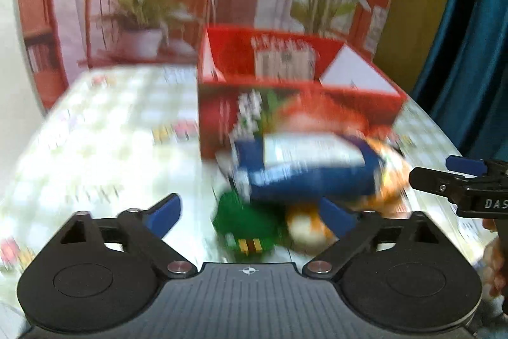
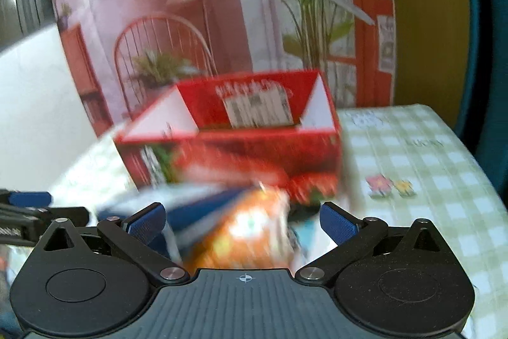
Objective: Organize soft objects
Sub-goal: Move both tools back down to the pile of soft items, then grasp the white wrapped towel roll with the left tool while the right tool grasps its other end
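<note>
1. Although both views are blurred, you can see a heap of soft packets on the counter (image 1: 95,123), lying right against the front of the red box (image 1: 285,65).
2. Your left gripper (image 1: 254,215) has its fingers released, spread wide with nothing between the pads; the blue packet (image 1: 304,167) lies just beyond them, on top of the heap.
3. Your right gripper (image 2: 244,221) is likewise spread and empty, with the orange packet (image 2: 247,231) directly ahead, nearer to you than the box.
4. Expect these packets to be light, crinkly and slippery, giving way under pressure, so pinch across a flat sealed edge or the middle.
5. Beneath the blue packet, the green plush (image 1: 247,224) should compress easily; take it by its bulk.
6. Lift the top packet first, since pulling lower ones may spill the heap.
</note>
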Tool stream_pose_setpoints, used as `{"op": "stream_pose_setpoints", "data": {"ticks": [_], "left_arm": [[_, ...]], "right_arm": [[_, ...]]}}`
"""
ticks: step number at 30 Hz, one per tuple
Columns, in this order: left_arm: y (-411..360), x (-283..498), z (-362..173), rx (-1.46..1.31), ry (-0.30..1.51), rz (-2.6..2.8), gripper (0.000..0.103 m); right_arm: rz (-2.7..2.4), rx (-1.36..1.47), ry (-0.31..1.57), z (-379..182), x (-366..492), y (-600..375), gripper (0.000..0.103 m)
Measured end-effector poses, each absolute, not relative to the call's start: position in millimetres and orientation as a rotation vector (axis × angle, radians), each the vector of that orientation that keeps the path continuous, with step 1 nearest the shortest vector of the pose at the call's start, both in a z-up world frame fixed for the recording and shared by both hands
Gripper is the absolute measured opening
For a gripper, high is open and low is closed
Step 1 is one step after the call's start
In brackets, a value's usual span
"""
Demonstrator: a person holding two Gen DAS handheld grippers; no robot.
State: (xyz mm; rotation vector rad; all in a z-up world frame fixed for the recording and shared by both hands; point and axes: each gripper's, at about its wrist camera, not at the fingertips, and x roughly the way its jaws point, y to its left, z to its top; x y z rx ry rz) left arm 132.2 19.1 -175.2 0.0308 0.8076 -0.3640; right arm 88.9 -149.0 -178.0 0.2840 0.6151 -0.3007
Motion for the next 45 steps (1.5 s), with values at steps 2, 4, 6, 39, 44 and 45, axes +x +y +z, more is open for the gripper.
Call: {"op": "stream_pose_setpoints", "data": {"ticks": [2,4,6,39,44,45], "left_arm": [[30,127,-186,-0.02,0.857,-0.387,0.08],[41,126,-194,-0.083,0.895,-0.399,0.074],[51,125,-202,-0.14,0.925,-0.405,0.062],[49,135,-258,-0.198,1.044,-0.417,0.016],[51,139,-260,-0.206,1.061,-0.4,0.017],[49,140,-261,-0.202,1.063,-0.399,0.017]], "right_arm": [[-0.293,0.279,0.646,-187,76,-145,0.103],[-0.285,0.288,0.681,-197,66,-142,0.102],[-0.276,0.29,0.717,-206,58,-138,0.102],[-0.212,0.294,0.851,-247,66,-133,0.086],[-0.215,0.302,0.845,-246,66,-134,0.081],[-0.218,0.306,0.842,-246,66,-133,0.078]]}}
